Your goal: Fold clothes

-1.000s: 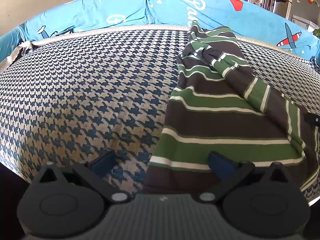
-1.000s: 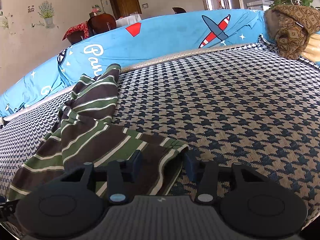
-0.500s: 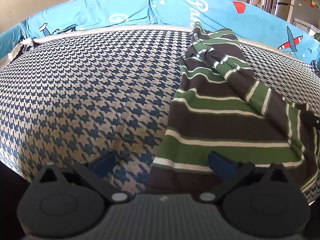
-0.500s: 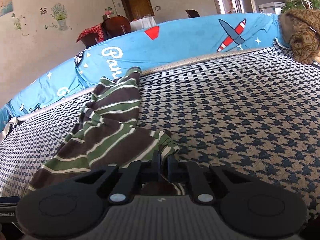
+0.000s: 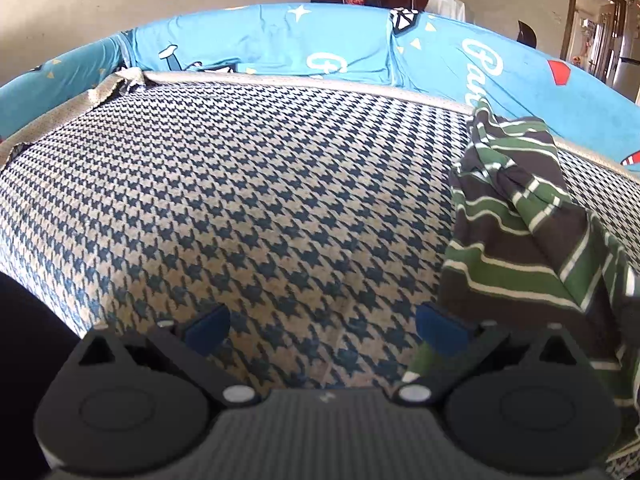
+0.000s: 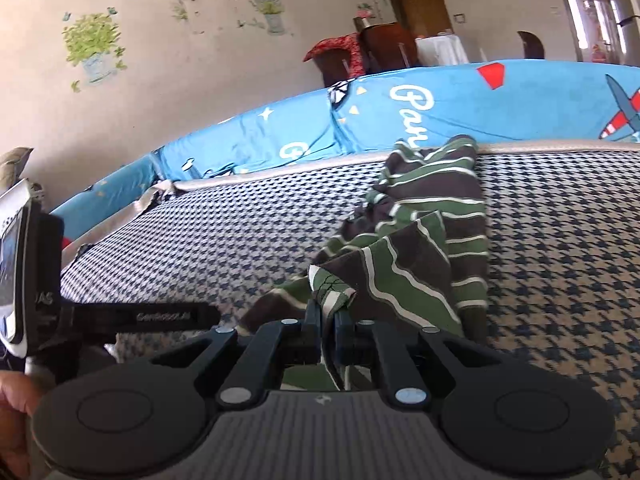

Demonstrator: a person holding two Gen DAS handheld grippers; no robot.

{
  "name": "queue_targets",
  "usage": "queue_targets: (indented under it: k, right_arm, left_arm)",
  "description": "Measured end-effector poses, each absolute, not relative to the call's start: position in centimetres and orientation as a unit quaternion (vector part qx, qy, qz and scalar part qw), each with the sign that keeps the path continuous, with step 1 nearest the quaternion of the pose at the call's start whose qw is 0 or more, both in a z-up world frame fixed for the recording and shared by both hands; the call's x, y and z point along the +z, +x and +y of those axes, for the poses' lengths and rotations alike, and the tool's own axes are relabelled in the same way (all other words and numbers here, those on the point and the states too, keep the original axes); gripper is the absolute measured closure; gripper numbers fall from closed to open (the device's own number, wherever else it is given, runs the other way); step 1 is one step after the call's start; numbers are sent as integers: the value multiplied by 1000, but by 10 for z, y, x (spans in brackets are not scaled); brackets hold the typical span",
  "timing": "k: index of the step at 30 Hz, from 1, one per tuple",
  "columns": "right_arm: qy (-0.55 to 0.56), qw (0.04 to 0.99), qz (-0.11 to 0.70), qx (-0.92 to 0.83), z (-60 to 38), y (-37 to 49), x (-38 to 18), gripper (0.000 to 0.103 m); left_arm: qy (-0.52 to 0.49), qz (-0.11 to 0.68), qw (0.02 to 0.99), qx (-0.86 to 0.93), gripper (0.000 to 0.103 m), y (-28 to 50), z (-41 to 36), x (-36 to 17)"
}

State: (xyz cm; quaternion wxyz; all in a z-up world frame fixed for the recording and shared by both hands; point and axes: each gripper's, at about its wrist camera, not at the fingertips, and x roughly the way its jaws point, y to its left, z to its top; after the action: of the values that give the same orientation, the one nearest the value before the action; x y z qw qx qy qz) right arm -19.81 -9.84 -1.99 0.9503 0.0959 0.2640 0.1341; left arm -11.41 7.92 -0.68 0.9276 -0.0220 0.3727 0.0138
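A brown and green striped garment [image 5: 516, 240] lies crumpled on the houndstooth cushion [image 5: 248, 208], at the right of the left wrist view. My left gripper [image 5: 320, 328] is open, low over bare cushion, its right blue pad [image 5: 438, 328] at the garment's left edge. In the right wrist view my right gripper [image 6: 328, 320] is shut on a corner of the striped garment [image 6: 416, 248], lifted off the cushion [image 6: 560, 264] so the cloth folds over itself. The left tool's body [image 6: 100, 316] shows at the left of that view.
A blue cartoon-print backrest [image 5: 280, 48] runs along the far side of the cushion. Beyond it stand a wall with plant stickers [image 6: 96, 44], a chair with red cloth [image 6: 352, 56] and a doorway. A hand [image 6: 12, 412] shows at the lower left.
My right gripper went from open to shut on the garment's corner, then lifted and carried it leftward. My left gripper moved left, off the garment onto bare cushion.
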Motion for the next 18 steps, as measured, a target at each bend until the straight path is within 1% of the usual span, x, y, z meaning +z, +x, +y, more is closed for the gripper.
queue_targets:
  k: [7,14,18]
  right_arm:
    - [50,930,288,222,-50,-204,-37,94]
    - [31,916,316,246,-38,-205,-55,94]
    - [25,901,340,267,-35,-210,-59,90]
  left_arm:
    - [-48,345,936,44,0,-116,102,8]
    - [-63,356,931,48,0,-113,110,7]
    - [-60,360,930,44,0,-113,107,5]
